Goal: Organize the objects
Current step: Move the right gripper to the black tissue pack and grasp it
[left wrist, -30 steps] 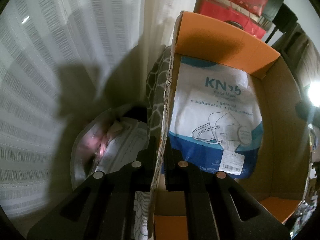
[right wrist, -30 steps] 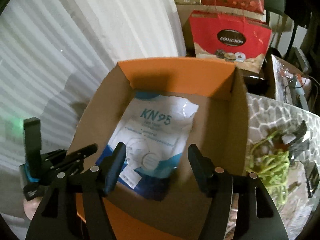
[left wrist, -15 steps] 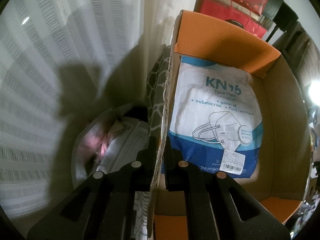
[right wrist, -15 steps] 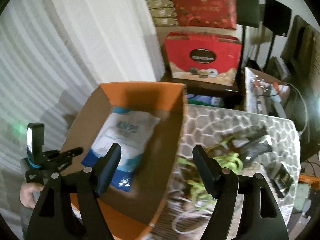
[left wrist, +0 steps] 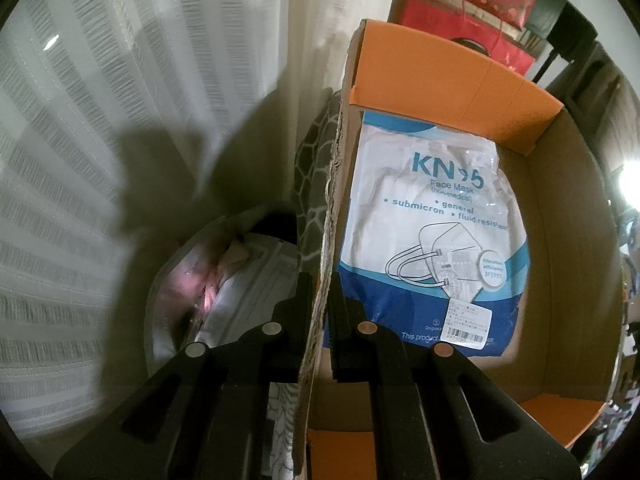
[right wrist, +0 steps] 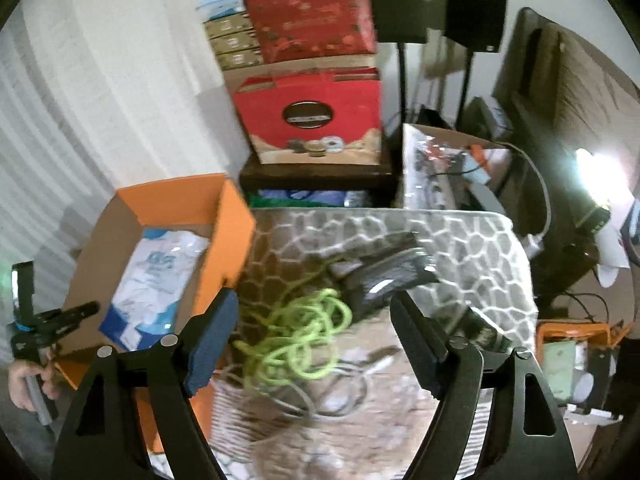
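An orange cardboard box holds a KN95 mask packet. My left gripper is shut on the box's left wall, one finger inside and one outside. In the right wrist view the box sits at the left of a patterned table, with the packet inside and my left gripper at its left wall. My right gripper is open and empty above a green cord and a dark pouch on the table.
White curtains hang left of the box. A bag of papers lies below the table edge. Red gift bags and stacked boxes stand behind the table. A grey cable lies under the cord. Clutter and a monitor are on the right.
My right gripper has swung right, from over the box to over the green cord and pouch. My left gripper has stayed clamped on the box wall.
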The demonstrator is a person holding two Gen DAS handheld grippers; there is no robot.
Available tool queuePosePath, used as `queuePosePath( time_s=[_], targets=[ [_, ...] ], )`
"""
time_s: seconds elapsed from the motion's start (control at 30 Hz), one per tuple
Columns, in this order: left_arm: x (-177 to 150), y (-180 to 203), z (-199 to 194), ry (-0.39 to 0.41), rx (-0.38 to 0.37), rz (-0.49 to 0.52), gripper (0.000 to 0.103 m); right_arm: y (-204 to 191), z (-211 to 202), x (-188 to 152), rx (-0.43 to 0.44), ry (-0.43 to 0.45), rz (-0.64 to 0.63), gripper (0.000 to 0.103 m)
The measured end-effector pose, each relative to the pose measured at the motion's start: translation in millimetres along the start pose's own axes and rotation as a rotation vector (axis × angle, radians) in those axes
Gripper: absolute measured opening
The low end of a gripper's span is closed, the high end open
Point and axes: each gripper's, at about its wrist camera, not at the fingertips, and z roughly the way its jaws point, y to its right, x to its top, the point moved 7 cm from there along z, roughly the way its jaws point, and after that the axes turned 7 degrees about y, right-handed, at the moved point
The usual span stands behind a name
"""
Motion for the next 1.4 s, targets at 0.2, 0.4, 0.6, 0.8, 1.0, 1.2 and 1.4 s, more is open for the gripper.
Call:
queuePosePath(
  time_s=[0.2,0.4,0.6,0.8,1.0,1.2,1.4],
  targets=[
    [0,1,0,-0.001,0.003,0.001,0.007,33,-3,-5,-0.051,0.014,0.036,0.102],
    [0,1,1,-0.001,0.003,0.001,0.007,63,-5,-11,-0.141,0.026,0.044,0.103],
    [0,1,1,-0.001,0.005,0.003,0.008,89,-7,-21,-0.182,0.026,0.073,0.103],
    [-1,1,1,-0.001,0.006,0.004,0.008,115,-5,-31,-0.210,0.012,0.109,0.103],
    [-1,1,1,-0.001,0.005,0.004,0.008,137,3,-43,-0.229,-0.012,0.156,0.103],
    [-1,1,1,-0.001,0.006,0.004,0.008,151,22,-58,-0.231,-0.049,0.209,0.103],
    [-1,1,0,0.000,0.007,0.004,0.008,162,41,-69,-0.207,-0.088,0.327,0.102]
  ],
)
